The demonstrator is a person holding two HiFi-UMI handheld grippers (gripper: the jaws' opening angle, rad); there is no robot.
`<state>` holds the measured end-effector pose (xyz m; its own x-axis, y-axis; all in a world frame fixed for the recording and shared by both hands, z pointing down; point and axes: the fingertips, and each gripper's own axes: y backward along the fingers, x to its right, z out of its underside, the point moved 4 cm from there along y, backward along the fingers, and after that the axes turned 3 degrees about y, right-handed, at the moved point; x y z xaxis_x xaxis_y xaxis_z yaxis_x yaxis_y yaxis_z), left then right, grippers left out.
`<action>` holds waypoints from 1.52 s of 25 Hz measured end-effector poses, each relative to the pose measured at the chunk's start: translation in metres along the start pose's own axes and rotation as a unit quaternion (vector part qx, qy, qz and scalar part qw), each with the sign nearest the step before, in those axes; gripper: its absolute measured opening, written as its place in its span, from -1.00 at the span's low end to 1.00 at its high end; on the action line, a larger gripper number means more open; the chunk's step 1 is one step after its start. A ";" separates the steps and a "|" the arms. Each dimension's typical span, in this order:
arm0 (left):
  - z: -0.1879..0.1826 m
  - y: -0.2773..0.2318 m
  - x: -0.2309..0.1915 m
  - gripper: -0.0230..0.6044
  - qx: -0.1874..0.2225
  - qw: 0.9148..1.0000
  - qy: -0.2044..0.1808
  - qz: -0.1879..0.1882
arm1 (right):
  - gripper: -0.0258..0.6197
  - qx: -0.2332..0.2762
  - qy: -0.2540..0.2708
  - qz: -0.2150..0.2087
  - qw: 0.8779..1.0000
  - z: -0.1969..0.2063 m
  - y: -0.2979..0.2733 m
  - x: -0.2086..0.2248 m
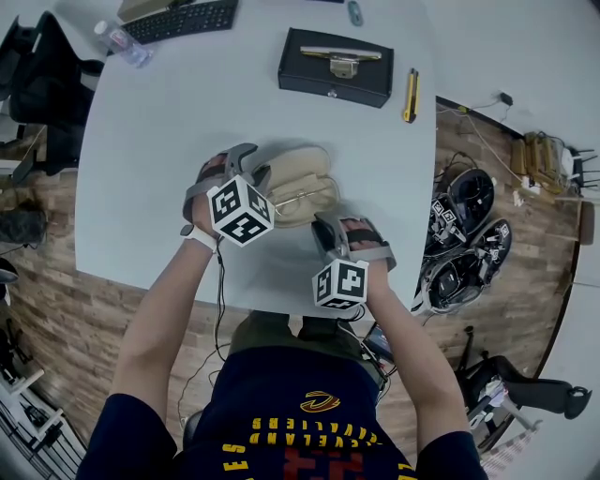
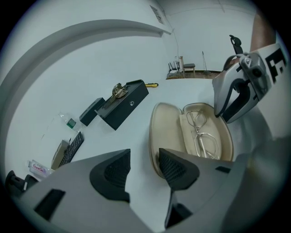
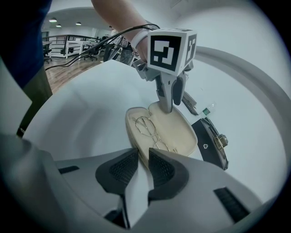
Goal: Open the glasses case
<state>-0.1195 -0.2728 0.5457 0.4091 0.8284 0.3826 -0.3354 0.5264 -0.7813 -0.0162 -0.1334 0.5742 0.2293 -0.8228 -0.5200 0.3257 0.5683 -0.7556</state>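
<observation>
A beige glasses case [image 1: 302,183] lies open on the white table [image 1: 169,150], with wire-framed glasses [image 1: 306,197] in one half. In the left gripper view the empty half [image 2: 167,132] is nearest and the glasses [image 2: 202,136] lie beyond it. My left gripper [image 2: 144,157] is open just over that half's rim, with bare table showing between its pads. In the head view it [image 1: 246,161] is at the case's left end. My right gripper [image 3: 142,157] is shut on the case's near rim [image 3: 136,141]. In the head view it [image 1: 330,230] is at the case's near right end.
At the back of the table are a black box with a gold clasp [image 1: 336,67], a yellow utility knife [image 1: 411,95], a keyboard [image 1: 180,19] and a water bottle [image 1: 122,43]. Black gear and cables [image 1: 469,234] lie on the wooden floor to the right.
</observation>
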 end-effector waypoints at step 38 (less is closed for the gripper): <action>-0.019 0.008 0.011 -0.26 0.018 1.000 -0.018 0.007 | -0.63 0.016 -0.002 0.022 1.000 -0.004 0.005 0.008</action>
<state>-0.1018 -0.2632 0.5346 0.3732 0.8422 0.3891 -0.3719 0.5201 -0.7689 -0.0167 -0.1374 0.5646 0.2481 -0.7971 -0.5505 0.3449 0.6037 -0.7187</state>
